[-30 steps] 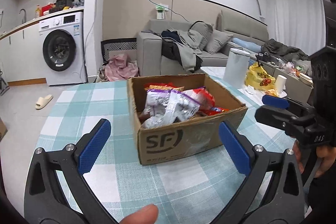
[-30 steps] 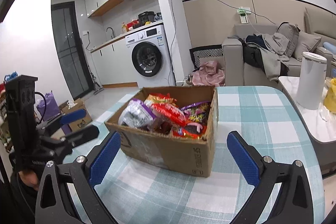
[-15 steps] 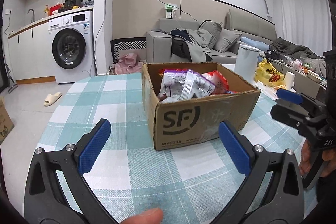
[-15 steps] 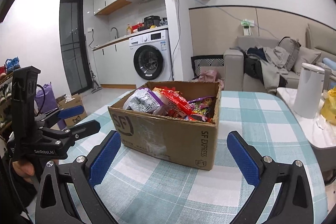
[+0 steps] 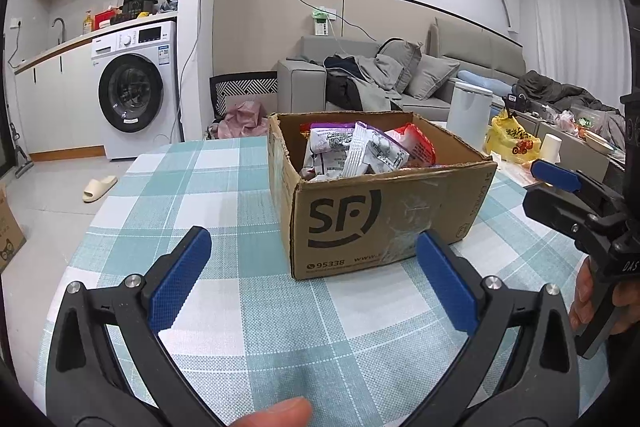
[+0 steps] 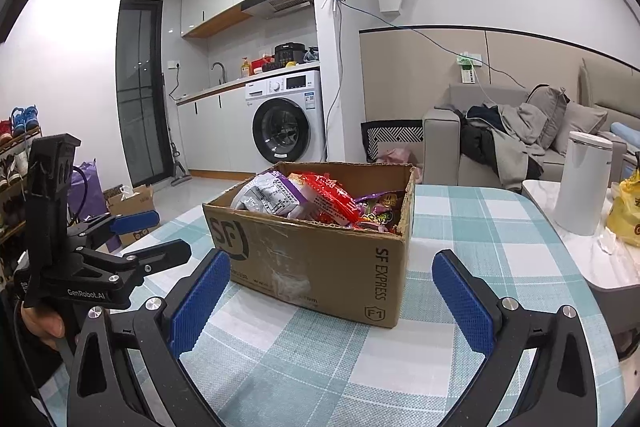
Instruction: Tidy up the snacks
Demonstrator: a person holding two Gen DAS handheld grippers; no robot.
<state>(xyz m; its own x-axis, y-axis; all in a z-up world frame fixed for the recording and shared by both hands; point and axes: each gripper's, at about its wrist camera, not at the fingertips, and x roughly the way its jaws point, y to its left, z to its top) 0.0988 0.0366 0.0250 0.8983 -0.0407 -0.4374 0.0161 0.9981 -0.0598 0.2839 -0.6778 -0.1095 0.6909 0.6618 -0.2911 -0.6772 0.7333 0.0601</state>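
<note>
A cardboard box [image 5: 380, 199] full of snack packets [image 5: 352, 151] sits on the checked tablecloth [image 5: 224, 187]. The left gripper [image 5: 314, 277] and the right gripper [image 6: 330, 297] hover just short of it on either side, both spread wide with nothing between their blue pads

the desk [image 5: 240, 311] is covered by a teal and white checked cloth [image 6: 472, 211]. an open cardboard box [image 5: 384, 219] filled with snack packets [image 5: 352, 151] is seen resting directly on it.
</note>
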